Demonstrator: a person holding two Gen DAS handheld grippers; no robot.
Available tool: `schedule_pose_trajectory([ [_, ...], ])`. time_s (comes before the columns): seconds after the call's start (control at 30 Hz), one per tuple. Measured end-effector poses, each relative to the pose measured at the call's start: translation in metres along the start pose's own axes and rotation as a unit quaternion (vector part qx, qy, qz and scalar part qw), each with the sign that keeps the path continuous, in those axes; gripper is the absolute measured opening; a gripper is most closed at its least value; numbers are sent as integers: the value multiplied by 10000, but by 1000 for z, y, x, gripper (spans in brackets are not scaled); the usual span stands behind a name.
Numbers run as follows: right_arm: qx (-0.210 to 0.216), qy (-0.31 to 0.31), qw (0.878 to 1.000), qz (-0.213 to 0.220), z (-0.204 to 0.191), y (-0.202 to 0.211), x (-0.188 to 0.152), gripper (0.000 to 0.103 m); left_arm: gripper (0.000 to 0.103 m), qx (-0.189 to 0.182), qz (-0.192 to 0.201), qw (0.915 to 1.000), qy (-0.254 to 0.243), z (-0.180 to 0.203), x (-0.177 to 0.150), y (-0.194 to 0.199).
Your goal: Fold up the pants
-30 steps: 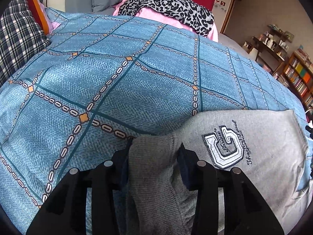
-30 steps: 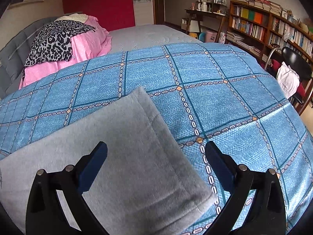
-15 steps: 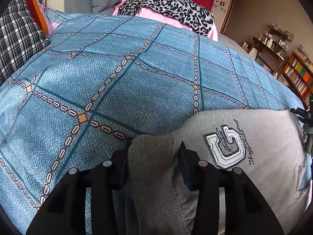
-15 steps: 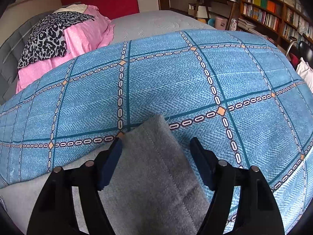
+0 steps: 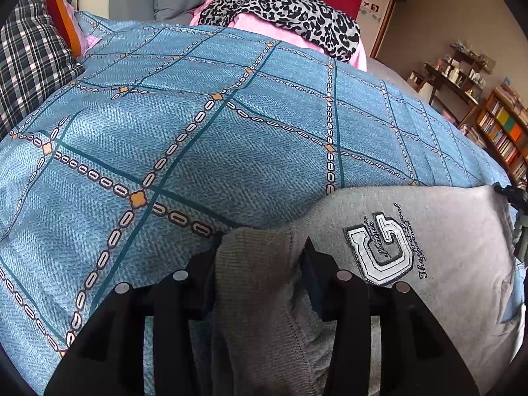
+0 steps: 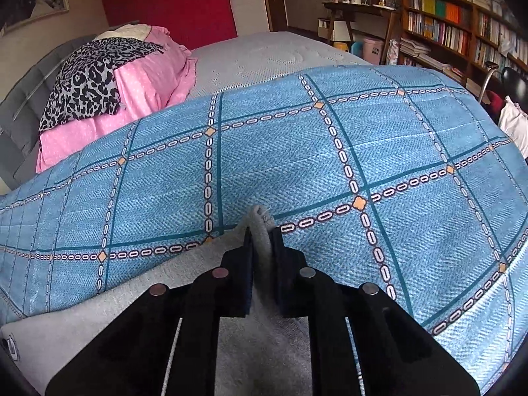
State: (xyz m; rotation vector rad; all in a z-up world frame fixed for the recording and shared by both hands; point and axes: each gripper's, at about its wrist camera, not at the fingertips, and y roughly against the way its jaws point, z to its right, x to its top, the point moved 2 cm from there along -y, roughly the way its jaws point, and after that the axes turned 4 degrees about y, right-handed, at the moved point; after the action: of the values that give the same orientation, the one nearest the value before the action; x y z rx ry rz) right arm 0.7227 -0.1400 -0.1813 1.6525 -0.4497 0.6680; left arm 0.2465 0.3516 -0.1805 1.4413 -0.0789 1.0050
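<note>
Blue checked bedding (image 5: 204, 151) with a chain-link pattern covers the bed and fills most of both views. In the left wrist view a plaid pillow (image 5: 29, 66) sits at nine to ten o'clock against the frame edge, and a leopard-print cloth (image 5: 283, 6) lies over pink bedding (image 5: 264, 26) at twelve o'clock, in front of a red panel. Bookshelves (image 5: 501, 132) stand at three o'clock.

The grey pants (image 5: 445, 264) lie on the blue cover from six o'clock out toward four o'clock, with an embroidered letter patch (image 5: 379, 250) facing up. The left gripper (image 5: 260, 264) at six o'clock has its jaws partly apart, and a bunched fold of the ribbed waistband fills the gap between them, so the pads press on the cloth from both sides. At three o'clock a dark part of the other tool just shows at the far edge of the pants.

In the right wrist view the leopard cloth and pink bedding lie at ten o'clock, a bare grey mattress (image 6: 280, 52) at twelve, and the bookshelves at one to two o'clock. The right gripper (image 6: 262, 234) at six o'clock is closing, its jaws almost together, pinching a thin corner of the grey pants that pokes up just beyond the tips. The rest of the pants spread toward seven o'clock.
</note>
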Motion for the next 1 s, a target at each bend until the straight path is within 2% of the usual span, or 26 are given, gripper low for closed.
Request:
schedule_pose_trajectory([
  [0.3, 99, -109, 9984, 553, 9, 89, -5, 10, 44, -71, 35, 9999, 78, -3, -1, 4],
  [0.43, 101, -42, 9972, 735, 9, 134, -15, 10, 43, 56, 103, 9999, 47, -1, 1, 14],
  [0.7, 166, -55, 9933, 1142, 18, 218, -39, 10, 43, 162, 555, 9979, -276, 20, -3, 69],
  [1.0, 167, -370, 9908, 1294, 38, 267, -78, 10, 43, -9, 992, 9935, -550, 34, -16, 130],
])
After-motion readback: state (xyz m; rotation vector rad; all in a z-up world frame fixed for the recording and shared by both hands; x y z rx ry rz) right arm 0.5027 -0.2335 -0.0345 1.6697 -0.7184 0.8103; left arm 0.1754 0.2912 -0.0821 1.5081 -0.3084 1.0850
